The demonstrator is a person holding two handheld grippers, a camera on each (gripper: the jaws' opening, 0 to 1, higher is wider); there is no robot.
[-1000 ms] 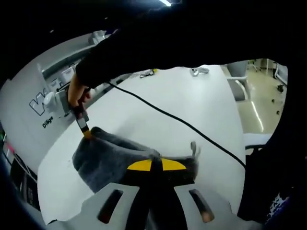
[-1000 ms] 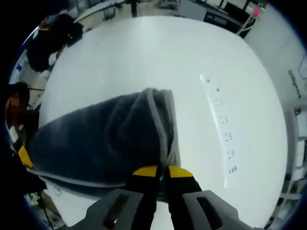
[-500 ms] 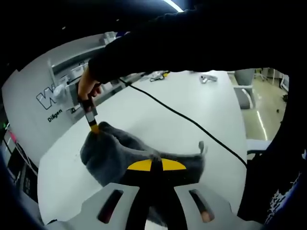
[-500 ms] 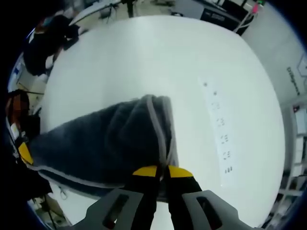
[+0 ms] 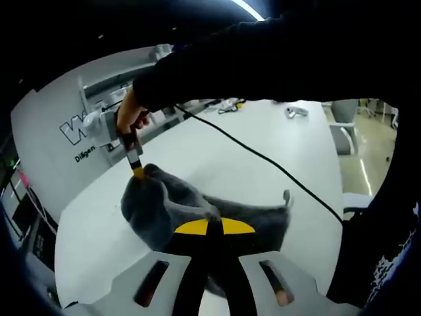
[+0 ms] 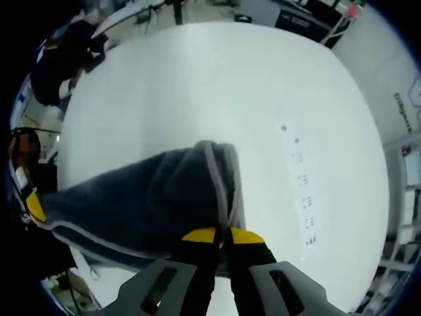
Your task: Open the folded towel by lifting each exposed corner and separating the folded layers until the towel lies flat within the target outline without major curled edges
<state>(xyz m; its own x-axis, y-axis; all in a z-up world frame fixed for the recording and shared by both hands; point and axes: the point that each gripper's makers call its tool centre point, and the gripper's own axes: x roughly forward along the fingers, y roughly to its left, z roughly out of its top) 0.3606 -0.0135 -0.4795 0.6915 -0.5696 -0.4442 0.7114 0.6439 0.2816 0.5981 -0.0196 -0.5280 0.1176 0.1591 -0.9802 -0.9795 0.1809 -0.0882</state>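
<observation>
White table (image 6: 197, 85), lettered white wall (image 5: 46, 151), ceiling strip light (image 5: 248, 9)

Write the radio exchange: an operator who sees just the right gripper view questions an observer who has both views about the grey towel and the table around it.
Operator: My right gripper is shut on the grey towel. Does the left gripper have a hold?
Observer: Yes. In the left gripper view its yellow-tipped jaws are closed on a towel edge.
Operator: Is anything on the white table that I can't see?
Observer: A black cable runs across the table beyond the towel.
</observation>
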